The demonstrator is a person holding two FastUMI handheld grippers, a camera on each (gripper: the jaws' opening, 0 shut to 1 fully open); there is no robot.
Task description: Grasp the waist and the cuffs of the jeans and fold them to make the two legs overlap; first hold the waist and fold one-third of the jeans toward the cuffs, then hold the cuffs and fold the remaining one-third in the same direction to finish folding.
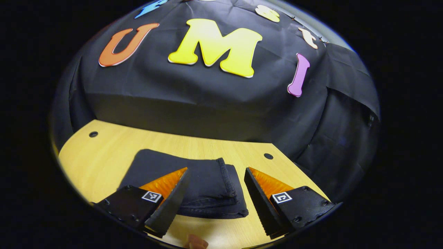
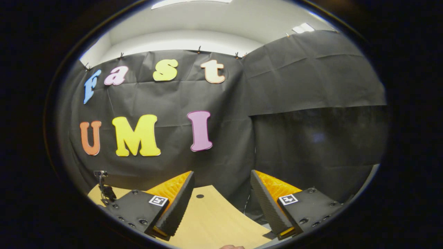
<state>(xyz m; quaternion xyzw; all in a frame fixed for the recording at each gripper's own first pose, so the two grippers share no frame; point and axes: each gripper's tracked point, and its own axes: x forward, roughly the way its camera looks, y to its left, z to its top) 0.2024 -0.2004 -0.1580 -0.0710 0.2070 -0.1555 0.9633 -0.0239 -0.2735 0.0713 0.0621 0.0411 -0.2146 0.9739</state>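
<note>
- Hovering nearest the lens in the left gripper view, the left tongs (image 1: 216, 197) stood wide apart with nothing between them, framing the near edge of the folded bundle without touching it.
- Just beyond, the dark denim jeans (image 1: 193, 180) lay as a compact, layered rectangle on the pale wooden surface (image 1: 104, 155), a hemmed edge showing on top; by my judgement the folding looked finished or nearly so.
- The risk there: if the spread fingers dropped or swept forward, they could snag that loose upper hem and drag the top layer off, undoing the fold.
- The bundle sat close to the near edge of the surface, so a nudge toward the person might slide it off.
- In the right gripper view, the right tongs (image 2: 221, 204) were likewise wide open and empty, raised and aimed over bare surface (image 2: 211, 214) toward the black cloth wall (image 2: 294, 138).
- A small clamp-like fixture (image 2: 102, 186) stood at the far left edge; a careless swing could strike it.
</note>
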